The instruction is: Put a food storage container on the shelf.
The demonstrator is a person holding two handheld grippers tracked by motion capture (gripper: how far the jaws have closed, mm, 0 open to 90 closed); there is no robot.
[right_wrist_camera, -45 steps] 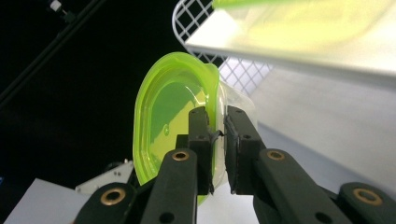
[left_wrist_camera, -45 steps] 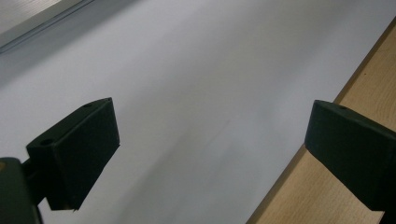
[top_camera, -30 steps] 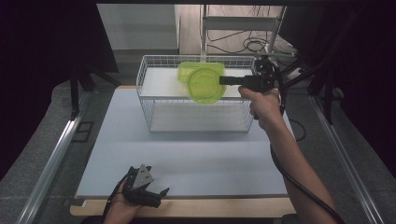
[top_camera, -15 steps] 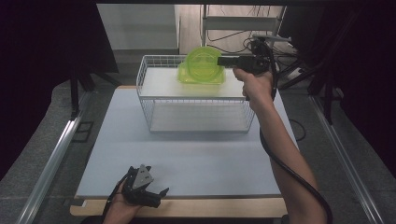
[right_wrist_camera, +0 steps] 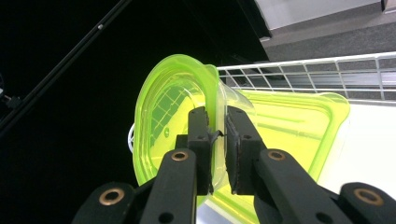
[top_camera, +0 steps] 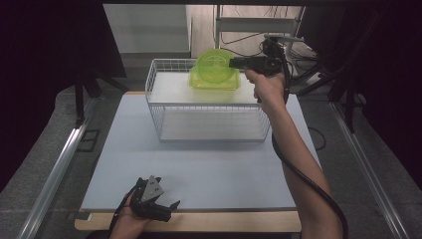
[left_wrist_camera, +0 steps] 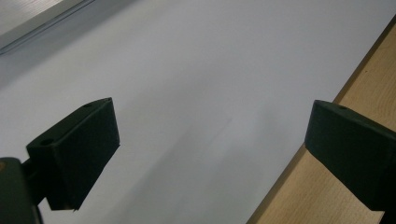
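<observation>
From the high view, I am holding the right tool (top_camera: 234,62) up at the far right corner of the wire basket (top_camera: 154,99), reaching level toward the left. It is gripping a round green bowl (top_camera: 214,67) by the rim, and the bowl is standing on edge, lifted above the basket's top wire. Just below and behind the bowl I am seeing a square green container (top_camera: 211,82) sitting inside the basket at its far side. I judge I am either lifting the bowl out of that container or bringing it over to nest in it; holding it by the rim keeps the grip thin enough for the jaws. The left tool (top_camera: 161,209) is resting in my hand at the near edge of the worktop (top_camera: 209,164), well apart from the basket, waiting.

From the left gripper view, the jaws are standing wide apart with nothing between them, pointing at the bare white worktop (left_wrist_camera: 210,70) and its wooden edge (left_wrist_camera: 327,186).

From the right gripper view, the right tool (right_wrist_camera: 218,133) is clamped on the bowl (right_wrist_camera: 163,116), one pad inside the wall and one outside, pinching the thin rim. The square container (right_wrist_camera: 299,126) is lying just past it, with the basket (right_wrist_camera: 327,70) wires behind.
</observation>
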